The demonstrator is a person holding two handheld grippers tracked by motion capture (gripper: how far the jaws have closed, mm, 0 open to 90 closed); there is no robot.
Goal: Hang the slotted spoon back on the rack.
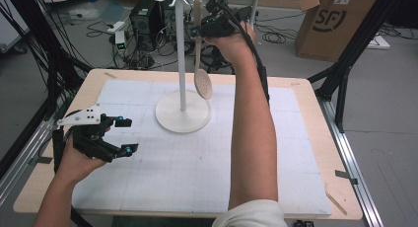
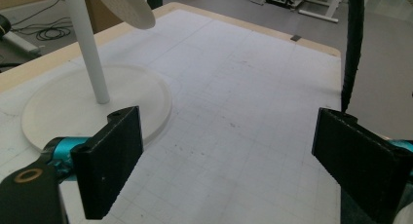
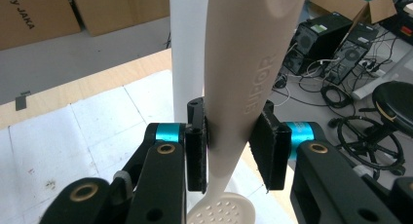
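Cream slotted spoon (image 1: 199, 54) hanging upright, bowl down, right gripper (image 1: 204, 29) fingers pinching its handle, left gripper (image 1: 123, 135) fingers spread.

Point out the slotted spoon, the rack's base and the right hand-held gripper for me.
spoon (image 1: 202, 83): high view, on its perforated bowl.
rack base (image 1: 170, 119): high view, on the bare left part of the round disc.
right hand-held gripper (image 3: 229, 146): right gripper view, midway between its fingertips, on the clamped handle.

"SUPOR" on the spoon handle (image 3: 253, 63); "SF" on a cardboard box (image 1: 335, 19)
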